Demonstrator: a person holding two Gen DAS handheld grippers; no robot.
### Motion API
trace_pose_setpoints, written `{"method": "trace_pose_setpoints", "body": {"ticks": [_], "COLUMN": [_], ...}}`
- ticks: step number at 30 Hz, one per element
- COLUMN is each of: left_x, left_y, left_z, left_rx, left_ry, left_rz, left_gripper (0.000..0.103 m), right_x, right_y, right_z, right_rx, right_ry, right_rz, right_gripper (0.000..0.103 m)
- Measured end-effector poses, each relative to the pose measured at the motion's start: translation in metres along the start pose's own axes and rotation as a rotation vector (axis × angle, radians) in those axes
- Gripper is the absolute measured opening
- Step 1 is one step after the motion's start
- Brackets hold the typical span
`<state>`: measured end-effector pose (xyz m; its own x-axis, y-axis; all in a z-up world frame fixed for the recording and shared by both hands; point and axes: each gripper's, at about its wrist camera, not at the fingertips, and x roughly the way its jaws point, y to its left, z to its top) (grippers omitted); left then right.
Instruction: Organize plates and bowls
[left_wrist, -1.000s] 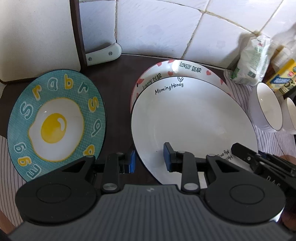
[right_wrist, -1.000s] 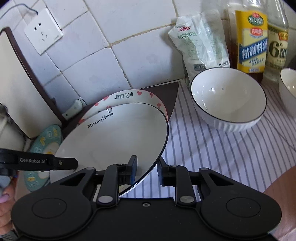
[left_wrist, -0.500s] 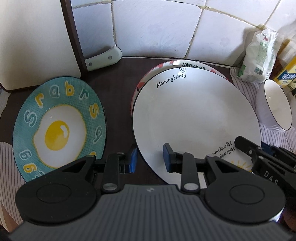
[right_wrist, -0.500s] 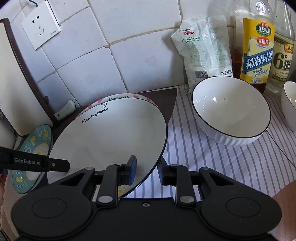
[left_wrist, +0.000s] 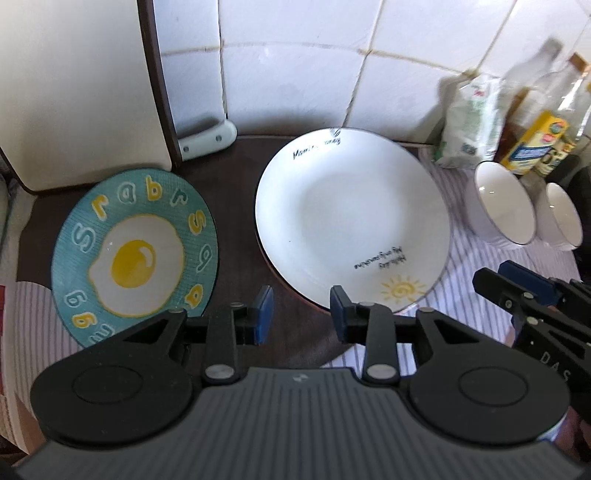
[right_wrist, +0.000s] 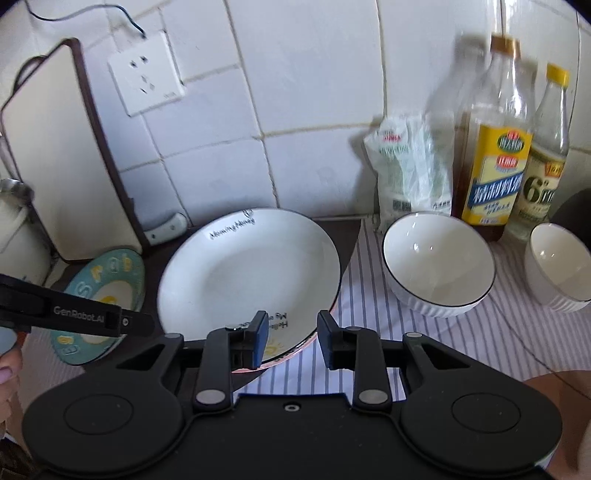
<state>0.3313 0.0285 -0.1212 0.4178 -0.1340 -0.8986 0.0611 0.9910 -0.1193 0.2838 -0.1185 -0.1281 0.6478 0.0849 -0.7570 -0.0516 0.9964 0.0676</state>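
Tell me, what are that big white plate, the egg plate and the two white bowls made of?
The white Morning Honey plate looks like glazed ceramic: glossy, printed lettering, thin dark rim. The fried-egg plate seems ceramic or perhaps melamine; its teal surface looks finely textured and less shiny. Both bowls appear to be glazed ceramic, with bright highlights and ribbed outsides.

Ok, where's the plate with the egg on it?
The egg plate lies flat on the left in the left wrist view, beside the big white plate and just in front of the leaning cutting board.
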Motion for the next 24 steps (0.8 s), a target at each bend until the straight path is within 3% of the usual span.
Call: {"method": "trace_pose_setpoints", "body": {"ticks": [11,18,24], "left_x": [-0.066,-0.094,-0.111], "left_y": [0.018,0.033,0.054], "left_z": [-0.018,-0.03,-0.039], "left_rx": [0.047,0.061,0.018], "left_ry": [-0.052,-0.058,-0.079], "left_rz": [0.005,0.049,0.05], "left_gripper": [0.042,0.048,0.057], "right_x": [-0.078,-0.103,-0.118], "right_y": [0.033,0.055,0.081], "right_z": [0.005,-0.002,-0.012], "right_rx": [-0.081,-0.136,-0.205], "right_ry": [-0.071,-0.092,-0.105], "right_rz": [0.096,0.13,0.169], "right_gripper": [0.048,0.057,0.071]}}
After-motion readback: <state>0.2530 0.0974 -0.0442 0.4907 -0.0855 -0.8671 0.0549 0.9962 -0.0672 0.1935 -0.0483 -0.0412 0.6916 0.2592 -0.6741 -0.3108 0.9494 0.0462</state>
